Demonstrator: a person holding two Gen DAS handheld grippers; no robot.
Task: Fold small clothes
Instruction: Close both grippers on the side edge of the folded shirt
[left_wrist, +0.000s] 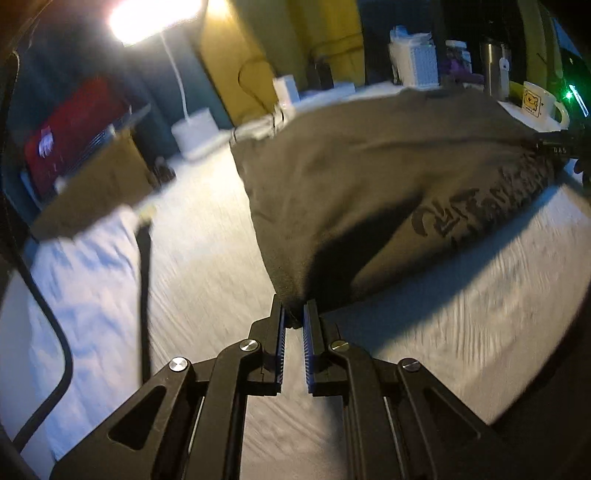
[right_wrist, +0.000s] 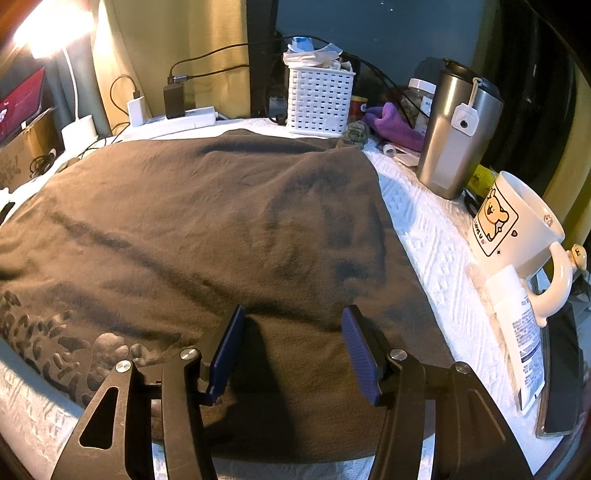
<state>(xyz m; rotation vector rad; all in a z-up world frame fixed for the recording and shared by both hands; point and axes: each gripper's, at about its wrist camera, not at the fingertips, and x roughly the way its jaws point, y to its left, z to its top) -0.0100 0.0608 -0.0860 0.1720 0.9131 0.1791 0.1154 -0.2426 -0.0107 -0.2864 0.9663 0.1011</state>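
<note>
Crowding the top of the right wrist view, a white slotted basket (right_wrist: 320, 101) holds crumpled white paper and a blue-topped item, while a steel tumbler (right_wrist: 453, 134) with a tag stands at upper right and a white bear-print mug (right_wrist: 517, 225) sits at the right edge; the mug's inside is out of sight. A white tube (right_wrist: 519, 332) lies against the mug's handle, at the lower right.

Spread across the middle of both views, the brown T-shirt (right_wrist: 207, 229) rests on the white-covered table (right_wrist: 428, 236), its dark print showing at lower left in the right wrist view.

At the bottom centre of the left wrist view, the left claw (left_wrist: 294, 315) is nearly closed, its ridged pads pinching a corner of the shirt and lifting it off the cloth; the picture is blurred by motion.

At the bottom centre of the right wrist view, the right claw (right_wrist: 293, 345) is spread wide over the shirt's near edge, gripping nothing, its blue pads (right_wrist: 227, 350) low above the fabric; whether they touch it cannot be told.

A lit white lamp (left_wrist: 155, 18) glares at upper left in the left wrist view.
</note>
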